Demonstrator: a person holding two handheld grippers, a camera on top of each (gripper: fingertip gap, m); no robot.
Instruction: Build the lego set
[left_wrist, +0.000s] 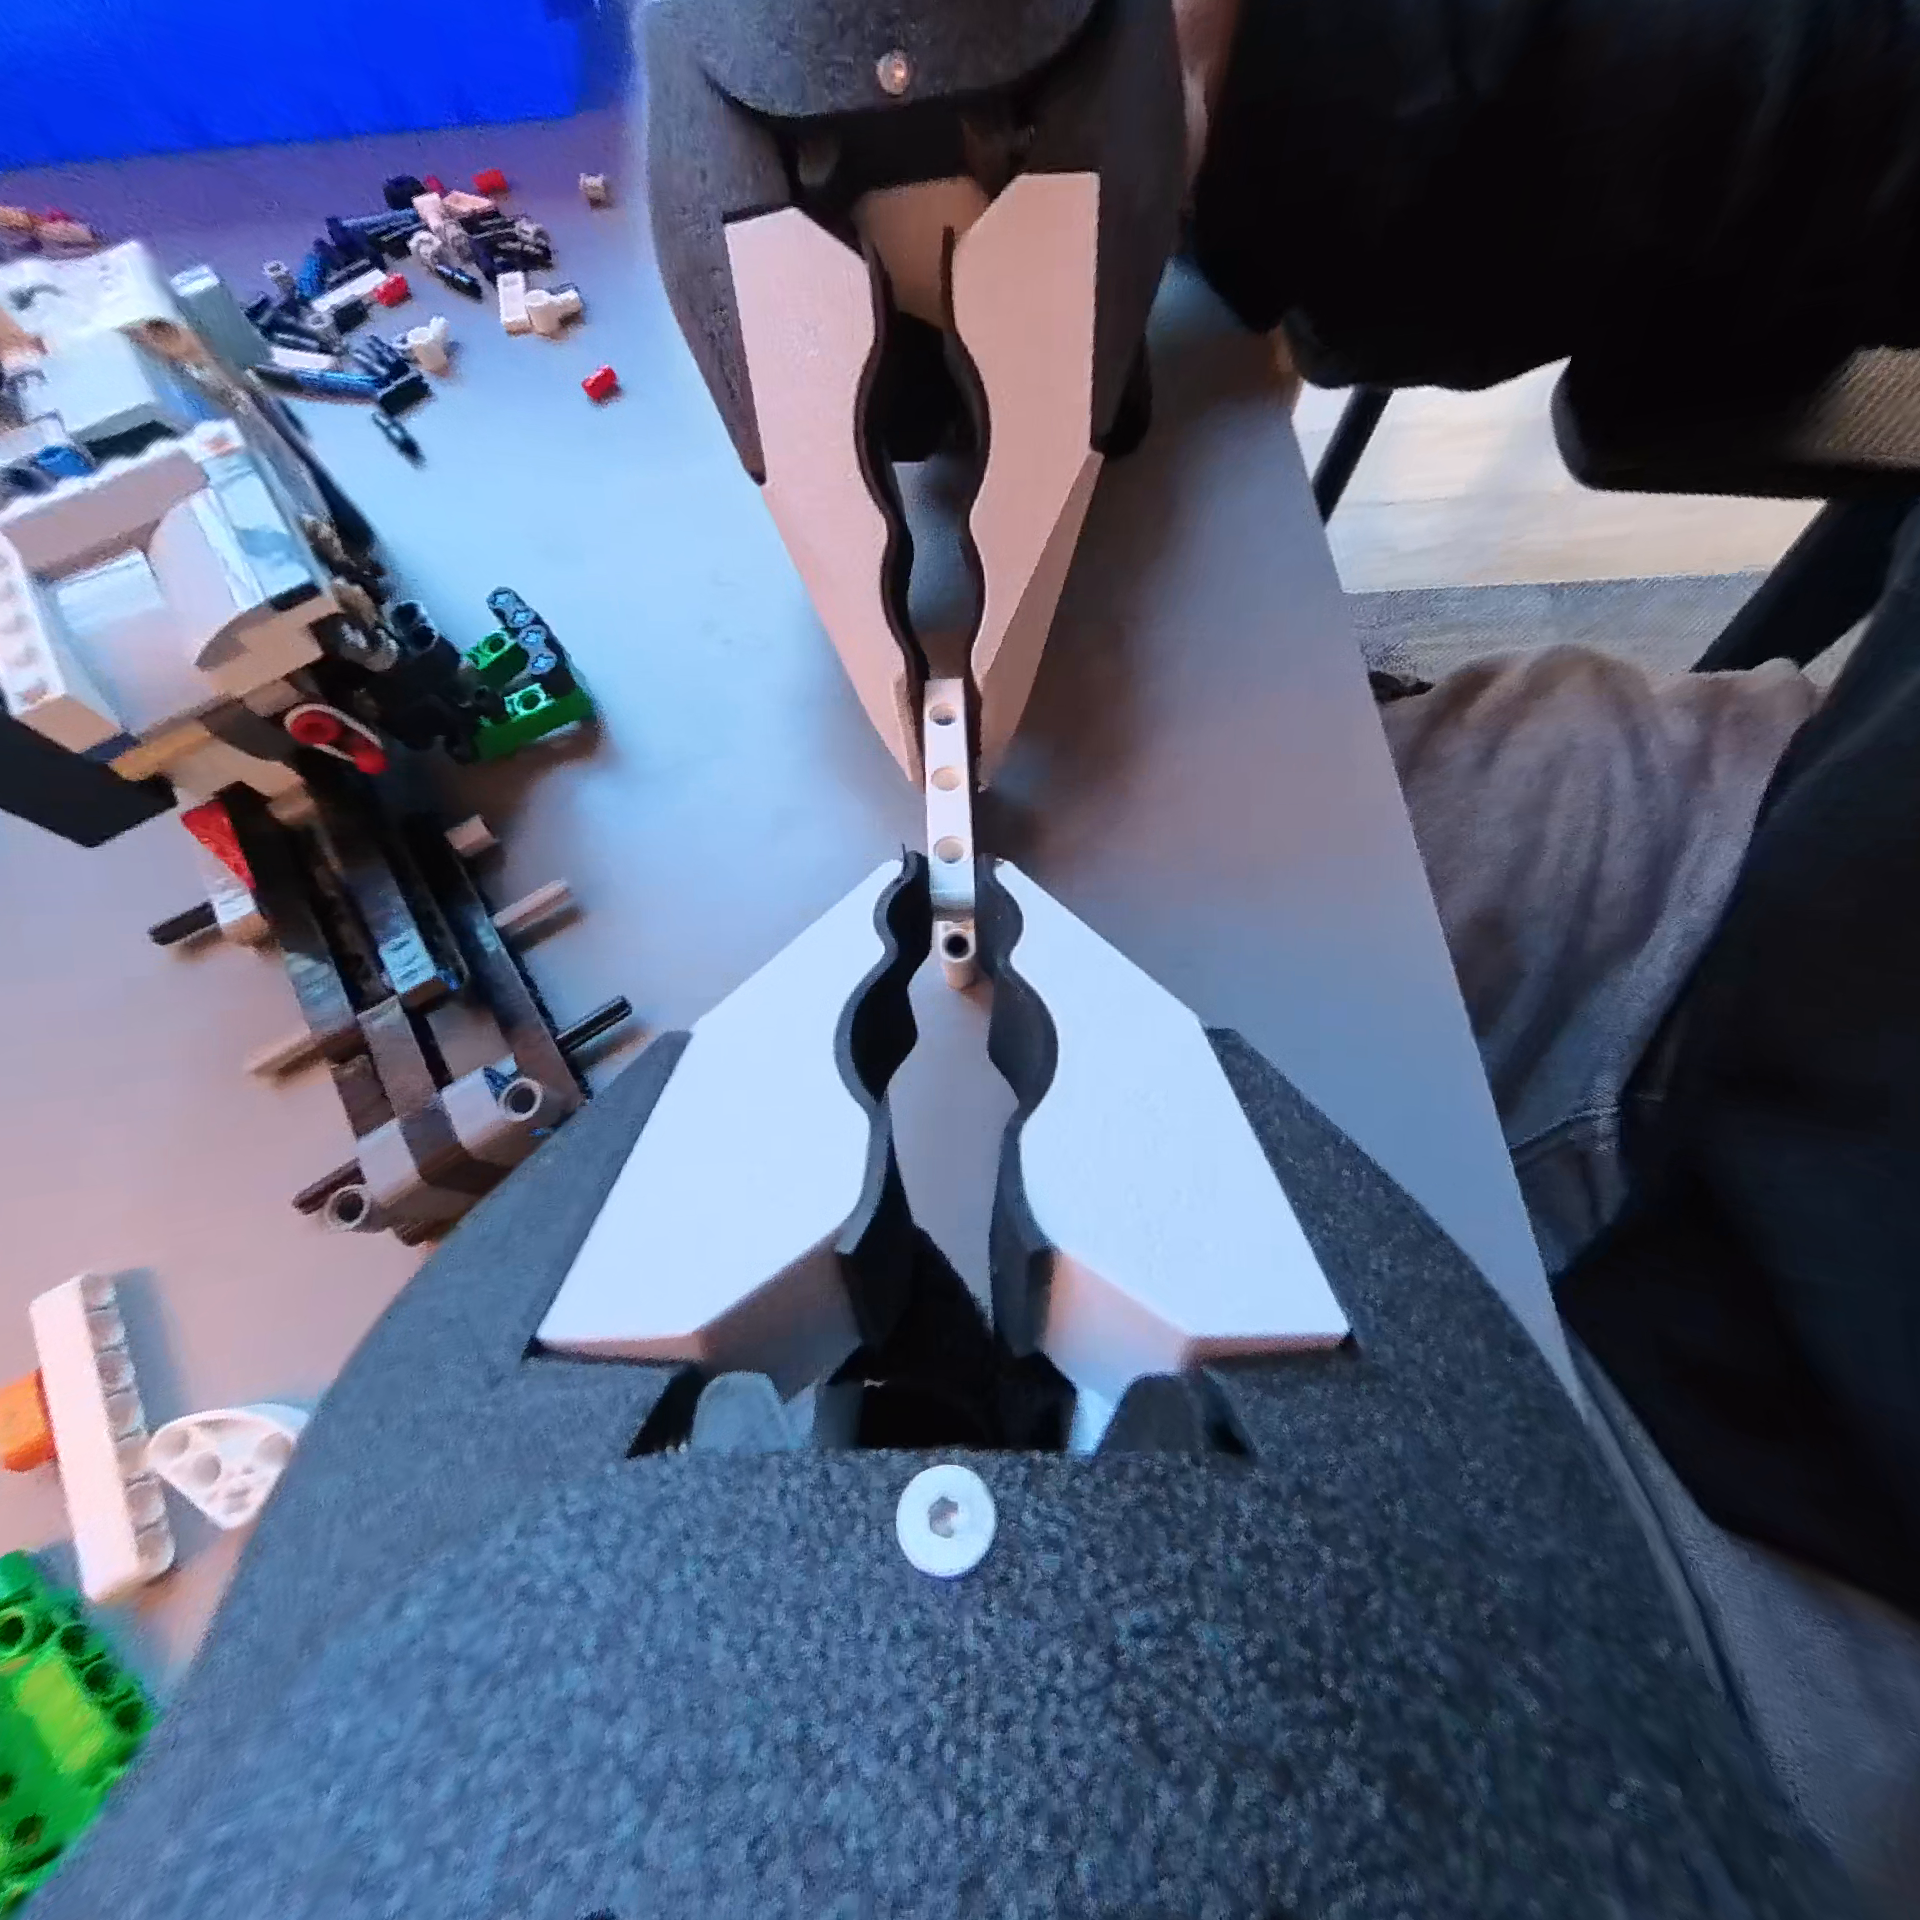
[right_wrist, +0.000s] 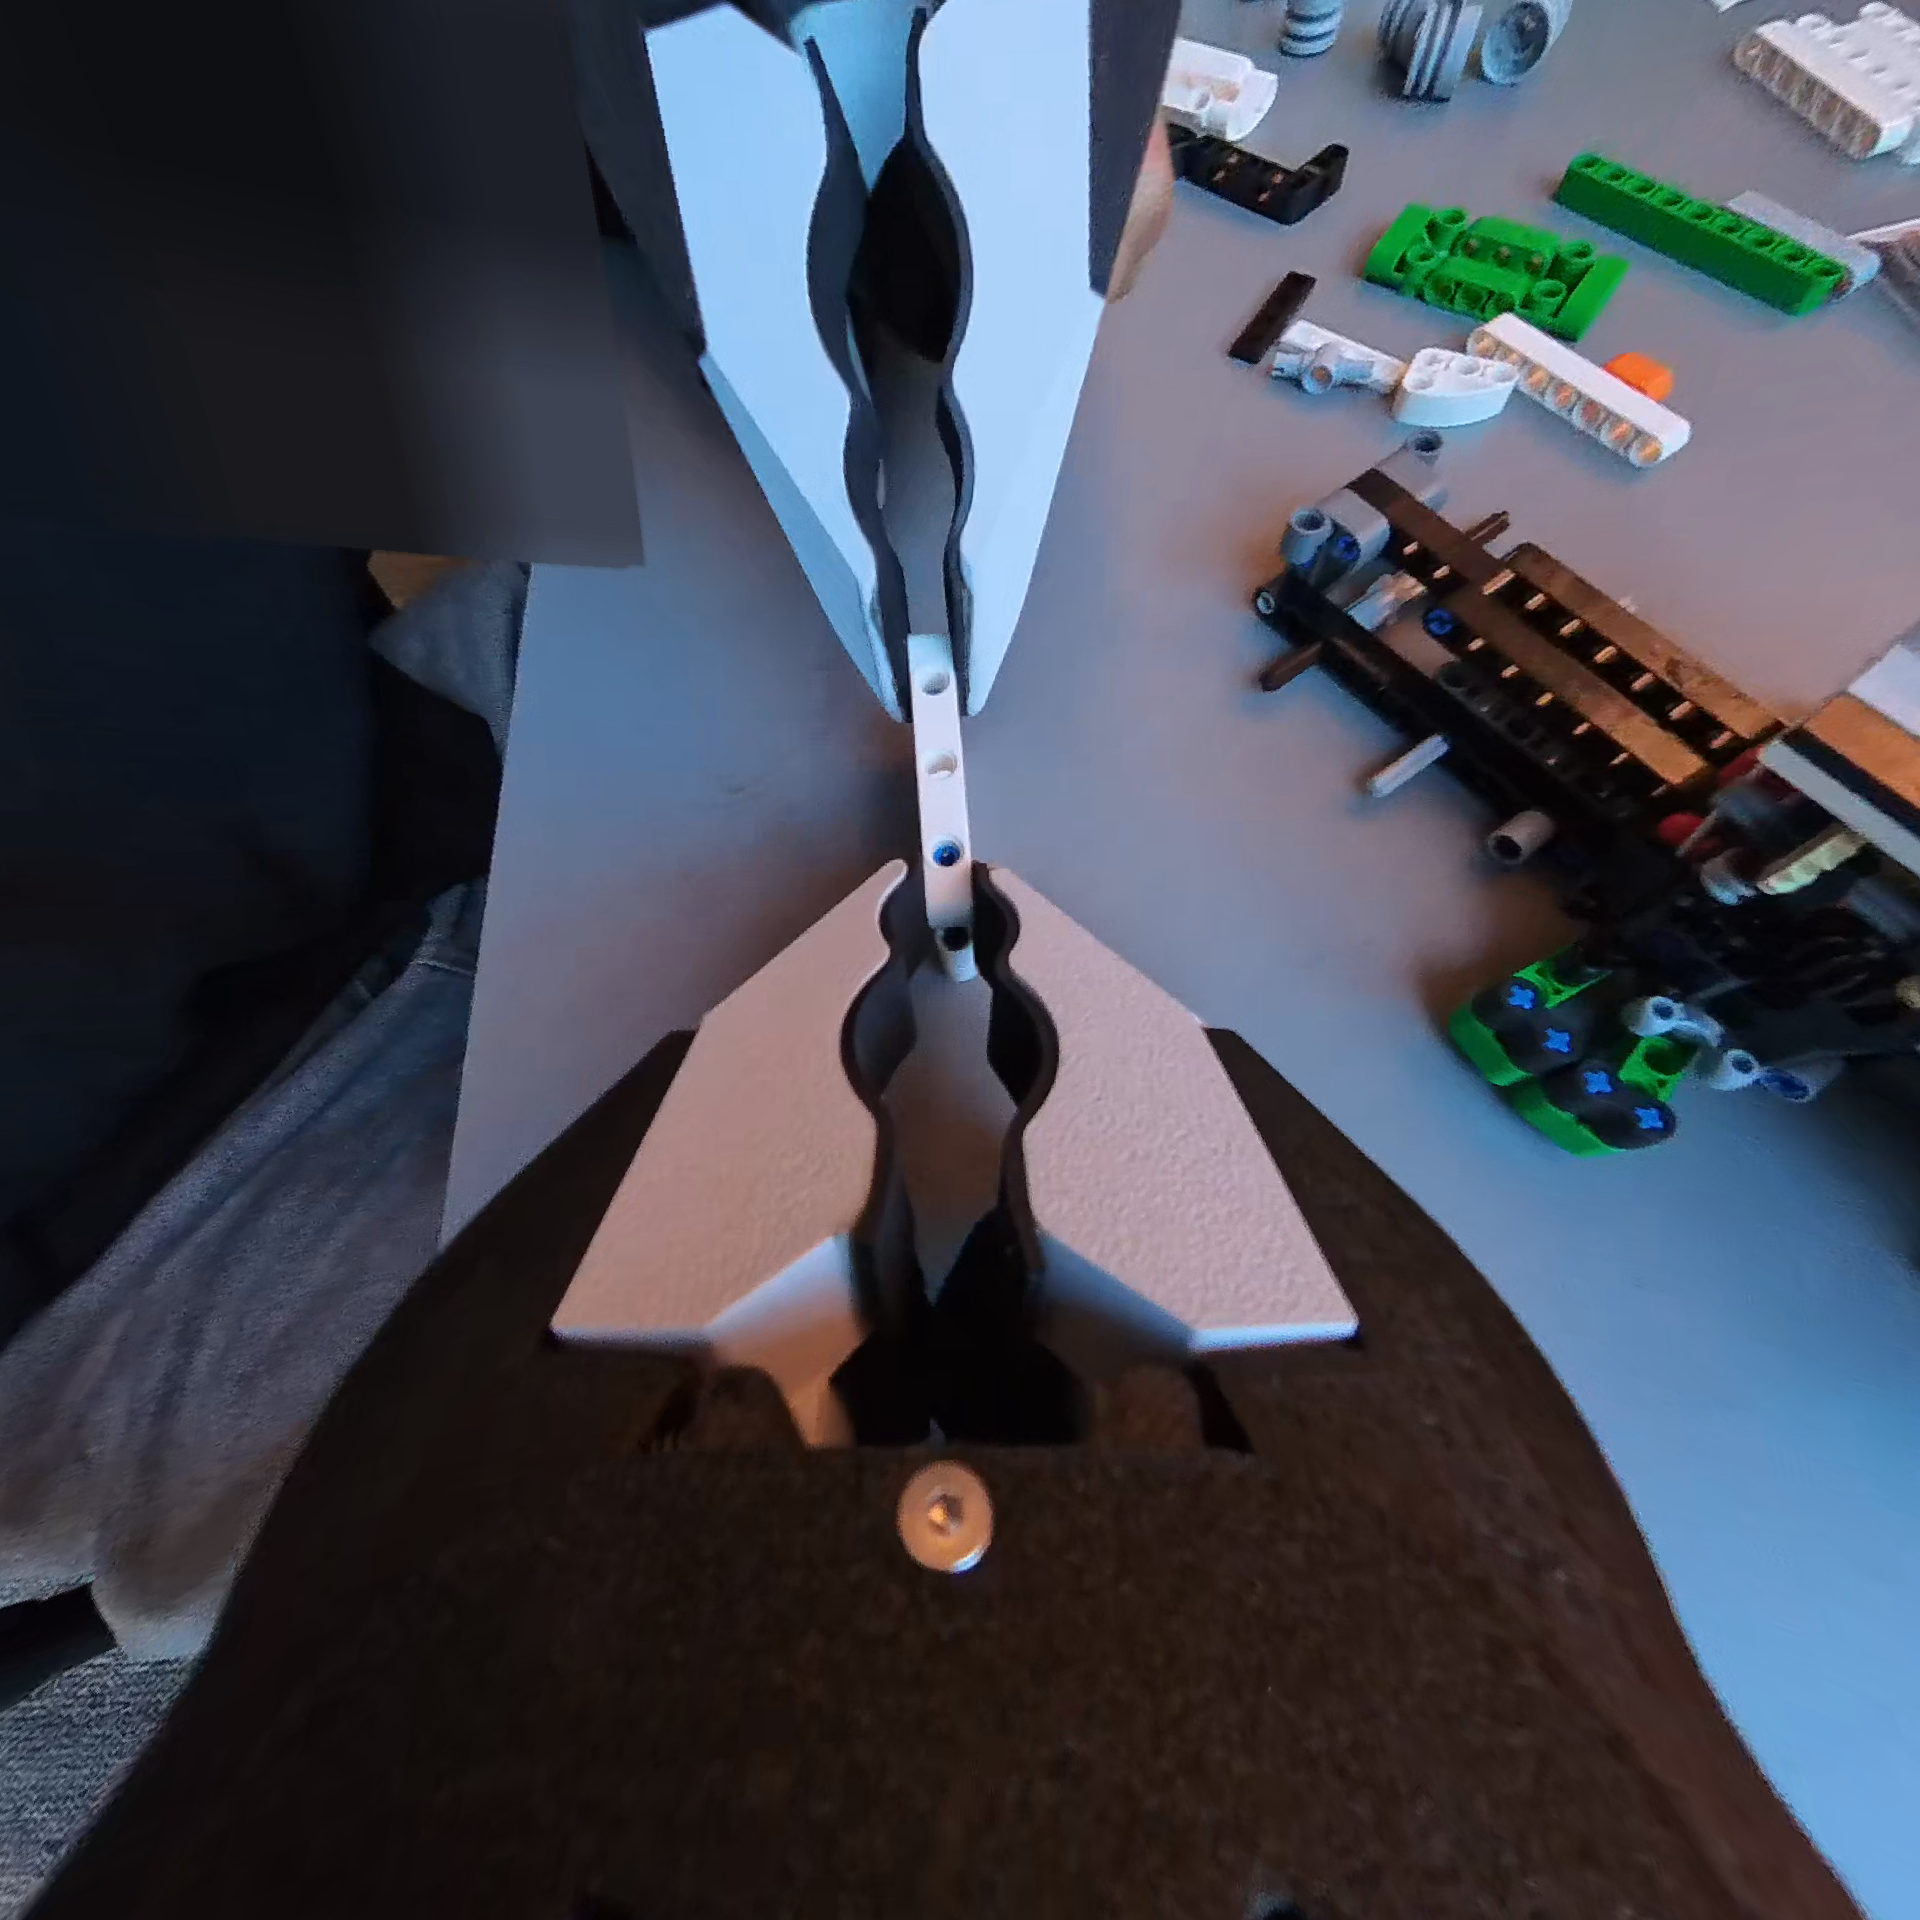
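A short white beam with holes (left_wrist: 948, 790) is held above the grey table (left_wrist: 644, 540), near its edge. My left gripper (left_wrist: 951, 883) is shut on its near end. My right gripper (left_wrist: 951, 707) faces it from the far side and is shut on the other end. In the right wrist view the right gripper (right_wrist: 945, 883) grips the near end of the beam (right_wrist: 940, 764) and the left gripper (right_wrist: 935, 670) grips the far end. A blue pin (right_wrist: 943, 854) shows in one hole. A small white stub (right_wrist: 956, 948) sticks out at the near end.
A partly built black, grey and white model (left_wrist: 260, 644) (right_wrist: 1538, 665) lies on the table beside the grippers. Loose pieces lie around it: a far pile (left_wrist: 416, 270), green bricks (right_wrist: 1496, 265), a long white beam (right_wrist: 1579, 400). A person's legs are past the table edge (left_wrist: 1382, 727).
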